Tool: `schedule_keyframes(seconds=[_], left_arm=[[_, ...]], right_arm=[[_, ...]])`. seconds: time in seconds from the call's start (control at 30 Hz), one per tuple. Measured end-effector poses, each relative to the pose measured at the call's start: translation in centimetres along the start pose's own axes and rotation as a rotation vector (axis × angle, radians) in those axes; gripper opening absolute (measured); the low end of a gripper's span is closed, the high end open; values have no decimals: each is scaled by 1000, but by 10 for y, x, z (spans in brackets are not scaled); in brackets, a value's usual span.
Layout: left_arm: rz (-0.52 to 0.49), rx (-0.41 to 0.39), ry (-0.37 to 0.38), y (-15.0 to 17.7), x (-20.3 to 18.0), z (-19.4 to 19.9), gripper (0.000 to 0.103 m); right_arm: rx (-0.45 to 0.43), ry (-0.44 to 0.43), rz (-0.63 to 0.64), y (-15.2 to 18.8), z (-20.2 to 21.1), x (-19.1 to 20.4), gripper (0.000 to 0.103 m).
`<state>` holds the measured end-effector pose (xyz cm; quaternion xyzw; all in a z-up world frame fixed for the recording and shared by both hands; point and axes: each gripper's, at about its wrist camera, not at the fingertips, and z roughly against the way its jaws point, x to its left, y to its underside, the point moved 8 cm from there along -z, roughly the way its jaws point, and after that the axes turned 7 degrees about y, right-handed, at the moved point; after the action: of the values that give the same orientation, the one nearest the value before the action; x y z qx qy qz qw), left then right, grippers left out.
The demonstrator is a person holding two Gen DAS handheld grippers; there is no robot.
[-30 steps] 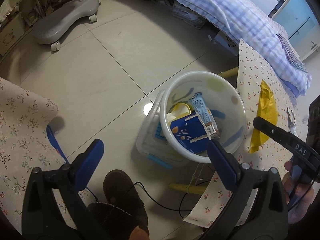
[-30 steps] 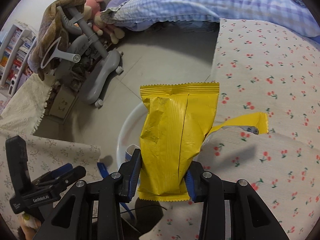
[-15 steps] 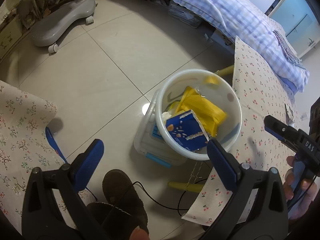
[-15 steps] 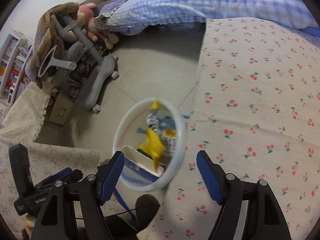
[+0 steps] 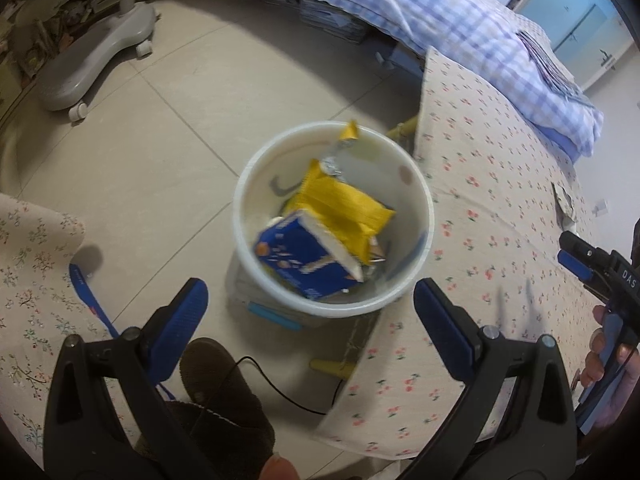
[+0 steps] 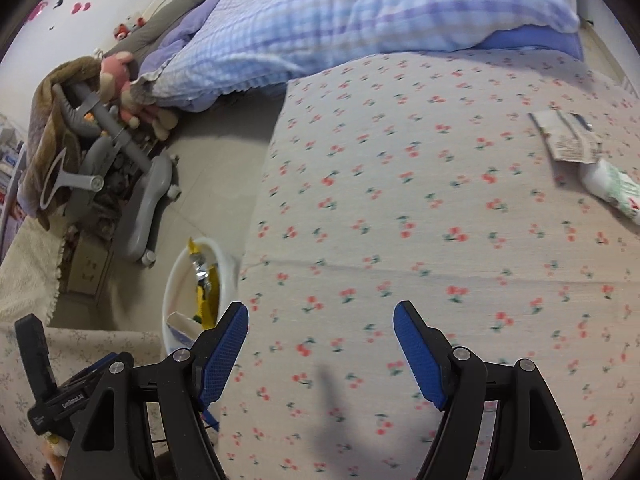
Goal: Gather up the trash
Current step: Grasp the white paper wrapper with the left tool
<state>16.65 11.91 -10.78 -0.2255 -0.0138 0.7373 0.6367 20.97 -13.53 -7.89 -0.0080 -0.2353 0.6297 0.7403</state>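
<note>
While the yellow snack bag [image 5: 344, 216] lies inside the white bin [image 5: 424, 200], propped on the blue carton [image 5: 296, 258], we judge that one piece of the collecting is done and the step in hand is the reach for the next piece. From the right wrist view, the trash left on the cherry-print cloth [image 6: 400, 200] sits at about two o'clock: a torn paper wrapper [image 6: 568, 136] and, just beside it toward three o'clock, a white and green tube-like packet [image 6: 616, 188]. Our right gripper [image 6: 320, 344] hangs above bare cloth with its jaws wide and nothing between them, the bin at its nine o'clock. We think the next move calls for carrying this gripper across the cloth toward two o'clock, lowering over the wrapper, and closing on a raised edge, since flat paper on cloth gives little to pinch.

Our left gripper [image 5: 310, 308] points steeply down over the floor, jaws spread wide and empty, with the bin at twelve o'clock straight ahead of its fingers. A dark slipper [image 5: 224, 392] shows at six o'clock below it, and the hand [image 5: 608, 352] on the right gripper's handle appears at three o'clock
</note>
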Motion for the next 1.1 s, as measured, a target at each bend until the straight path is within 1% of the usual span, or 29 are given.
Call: schedule_keyframes(seconds=[0.23,0.47,0.53,0.63,0.7,0.8,0.97,1.1], left_arm=[[-56,23,12,1,-47,-17,102],[-112,40,49,3,-108,-35,102],[-134,44,58,6,-127,-40,102],[-173,48,71,10,-156,-47,102],[-188,47,78,13,-170,-51,102],[-226,55,89,19,-197,-61,102],[-291,46,63,19,-239,-74,102],[-336,65,64,16,-278,-88,102]], right_arm=[[-31,41,-58,-7,25,-57,77],[-52,73,-139,-5,48,-121,77],[-61,95,-150,-3,55,-141,77],[-86,164,-169,2,66,-175,78],[-93,194,-186,5,72,-196,78],[-98,187,-216,11,81,-218,78],[-118,200,-263,18,97,-254,78],[-121,206,-311,21,103,-279,78]])
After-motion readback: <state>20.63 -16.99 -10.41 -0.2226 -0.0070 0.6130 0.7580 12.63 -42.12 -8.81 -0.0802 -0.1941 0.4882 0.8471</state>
